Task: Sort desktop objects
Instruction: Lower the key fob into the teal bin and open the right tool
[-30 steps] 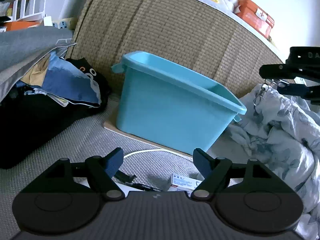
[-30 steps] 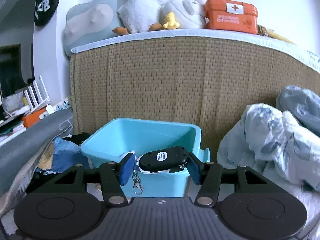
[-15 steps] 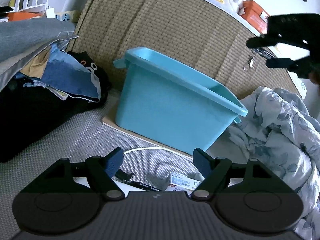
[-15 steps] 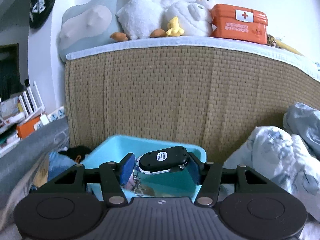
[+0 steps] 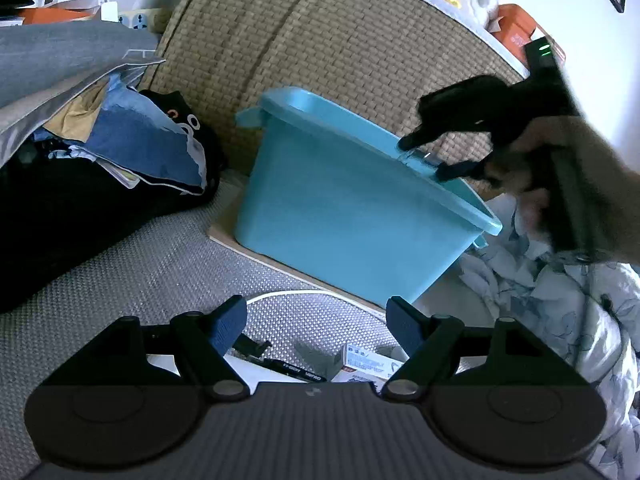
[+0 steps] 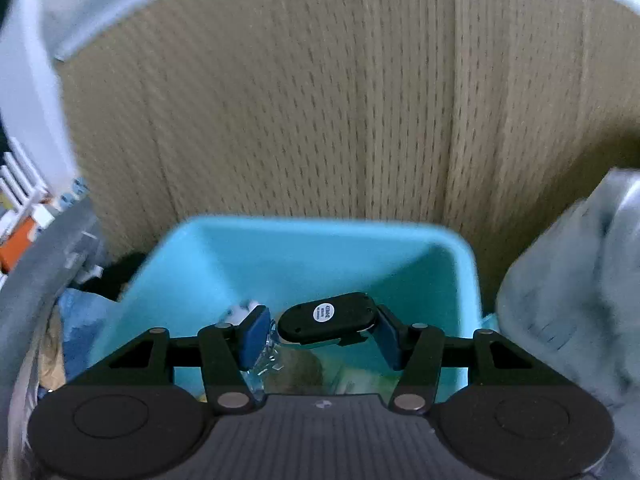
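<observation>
A light-blue plastic bin [image 5: 340, 200] stands on a thin wooden board on the grey mat. My right gripper [image 6: 322, 334] is shut on a black key fob [image 6: 328, 318] with a round white sticker, and its metal key ring [image 6: 268, 356] dangles at the left pad. The fob hangs over the bin's open inside [image 6: 320, 256]. In the left wrist view the right gripper [image 5: 424, 159] sits at the bin's far right rim, held by a hand. My left gripper [image 5: 316, 320] stands open low over the mat, above a black pen [image 5: 296, 370] and a small white box [image 5: 368, 364].
A woven headboard [image 5: 340, 52] rises right behind the bin. A pile of clothes [image 5: 132, 140] lies to the left and floral bedding [image 5: 560, 320] to the right. A white cable [image 5: 304, 294] curves across the mat in front of the bin.
The right gripper has travelled left and slightly down with the key fob, from beside the bedding to over the bin. The left gripper has stayed where it was.
</observation>
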Available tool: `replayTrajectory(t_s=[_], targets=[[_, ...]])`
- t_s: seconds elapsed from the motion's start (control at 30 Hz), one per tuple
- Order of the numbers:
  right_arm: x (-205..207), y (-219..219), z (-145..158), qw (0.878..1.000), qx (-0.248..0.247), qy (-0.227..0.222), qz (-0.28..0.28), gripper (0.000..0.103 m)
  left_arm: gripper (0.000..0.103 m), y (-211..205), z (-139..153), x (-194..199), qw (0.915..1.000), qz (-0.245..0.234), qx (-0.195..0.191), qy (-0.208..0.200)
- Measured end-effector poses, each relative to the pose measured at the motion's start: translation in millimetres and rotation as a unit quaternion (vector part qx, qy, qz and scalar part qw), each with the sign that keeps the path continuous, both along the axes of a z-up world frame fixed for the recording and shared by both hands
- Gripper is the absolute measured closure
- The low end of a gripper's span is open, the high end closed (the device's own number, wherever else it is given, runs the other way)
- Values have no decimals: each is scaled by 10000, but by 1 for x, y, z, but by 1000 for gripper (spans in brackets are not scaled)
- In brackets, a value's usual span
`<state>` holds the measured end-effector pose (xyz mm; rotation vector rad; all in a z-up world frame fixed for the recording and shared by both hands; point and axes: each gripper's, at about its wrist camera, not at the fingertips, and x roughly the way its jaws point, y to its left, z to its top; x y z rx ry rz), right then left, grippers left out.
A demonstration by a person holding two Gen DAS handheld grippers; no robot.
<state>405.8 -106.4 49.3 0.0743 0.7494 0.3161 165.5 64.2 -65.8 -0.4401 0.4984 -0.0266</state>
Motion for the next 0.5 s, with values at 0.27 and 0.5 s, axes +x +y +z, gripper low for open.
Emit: replayTrajectory(t_s=[0.27, 0.5], targets=[[27, 13, -23, 9985, -313, 407, 182, 43, 23, -5, -8, 6, 9998, 5, 54, 186], [34, 17, -31, 9960, -497, 661, 328, 43, 23, -8, -12, 9, 9994, 31, 176, 293]])
